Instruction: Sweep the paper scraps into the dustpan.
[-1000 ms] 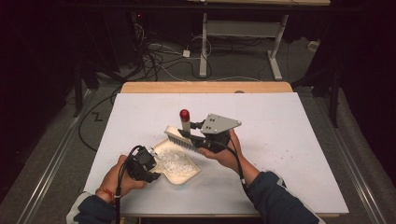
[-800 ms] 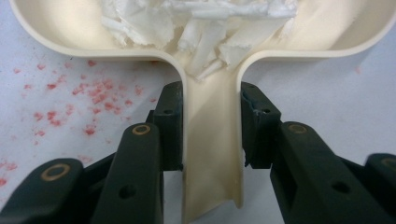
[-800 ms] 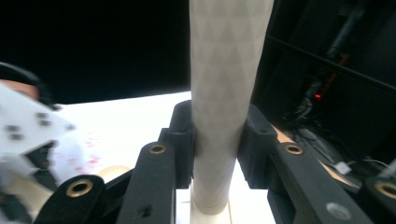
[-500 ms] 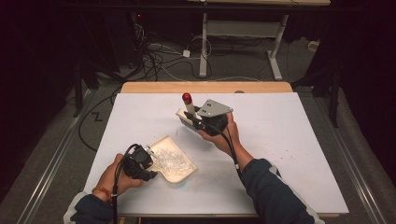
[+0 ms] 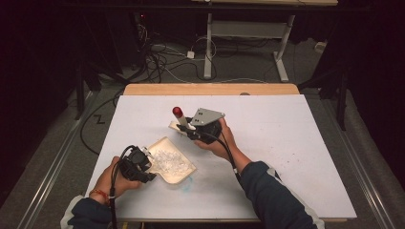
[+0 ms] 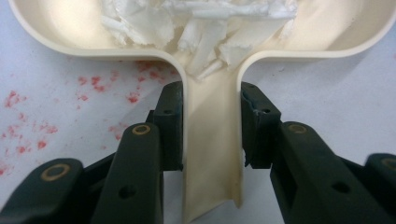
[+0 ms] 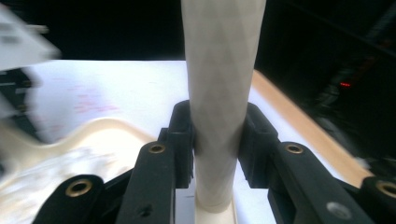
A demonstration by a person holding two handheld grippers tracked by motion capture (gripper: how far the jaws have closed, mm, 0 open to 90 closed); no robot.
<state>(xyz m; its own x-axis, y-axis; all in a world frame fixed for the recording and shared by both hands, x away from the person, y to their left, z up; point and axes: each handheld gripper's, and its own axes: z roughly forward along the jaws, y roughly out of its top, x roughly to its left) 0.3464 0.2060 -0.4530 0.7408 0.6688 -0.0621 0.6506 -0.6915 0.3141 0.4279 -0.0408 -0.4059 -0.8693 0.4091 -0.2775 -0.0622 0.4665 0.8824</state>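
Left gripper (image 5: 143, 164) jaws pinch the dustpan (image 5: 174, 164) handle, pan pointing right; right gripper (image 5: 193, 131) jaws pinch the upright brush (image 5: 180, 119).

Dark blue sleeves, black jaws with brass rivets, grey plate (image 5: 207, 116)

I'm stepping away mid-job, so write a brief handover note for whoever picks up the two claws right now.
Left claw: shut on the handle of the cream dustpan, which rests flat on the white table.
Right claw: shut on the brush with the red-tipped handle, held above the table beyond the pan.
Done: white paper shreds lie in the pan.
Left: probably emptying the pan; faint specks remain on the table.
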